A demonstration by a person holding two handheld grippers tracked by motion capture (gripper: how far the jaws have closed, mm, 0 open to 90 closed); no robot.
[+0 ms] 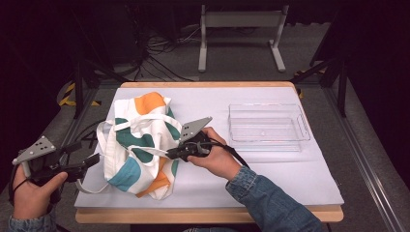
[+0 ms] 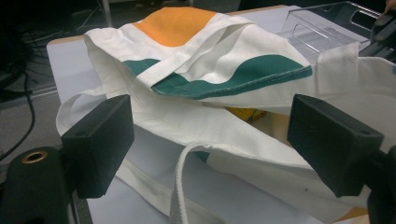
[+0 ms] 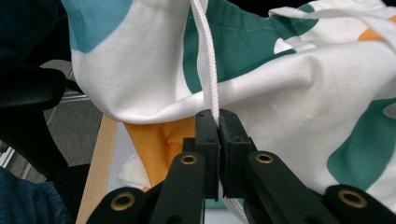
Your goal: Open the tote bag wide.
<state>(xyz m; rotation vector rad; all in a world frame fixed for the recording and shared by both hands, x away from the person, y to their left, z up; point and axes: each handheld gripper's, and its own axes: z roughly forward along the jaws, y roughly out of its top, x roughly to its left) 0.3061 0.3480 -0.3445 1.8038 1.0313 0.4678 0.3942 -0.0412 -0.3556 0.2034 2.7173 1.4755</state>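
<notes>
Tabletop (image 1: 290, 188): white sheet over a wooden board, carrying everything below.

Tote bag (image 1: 140, 140): white cloth with orange, green and blue patches, crumpled in a heap on the left half of the tabletop. Its mouth faces the left tool; something yellow sits inside, too hidden to name.

Clear tray (image 1: 268, 126): well to the right of the bag, nothing in it.

Left tool (image 2: 212, 135): at the bag's left edge, jaws spread wide, cloth and a loose strap between them but untouched.

Right tool (image 3: 218, 122): at the bag's right side, clenched on the white handle strap (image 3: 208, 70).

Risks, as I judge them: the strap is narrow and pinched only at the jaw tips, so a hard pull could slip it free. Lifting by one strap may tip the bag and spill its contents. The left tool could snag the loose strap instead of the rim.
</notes>
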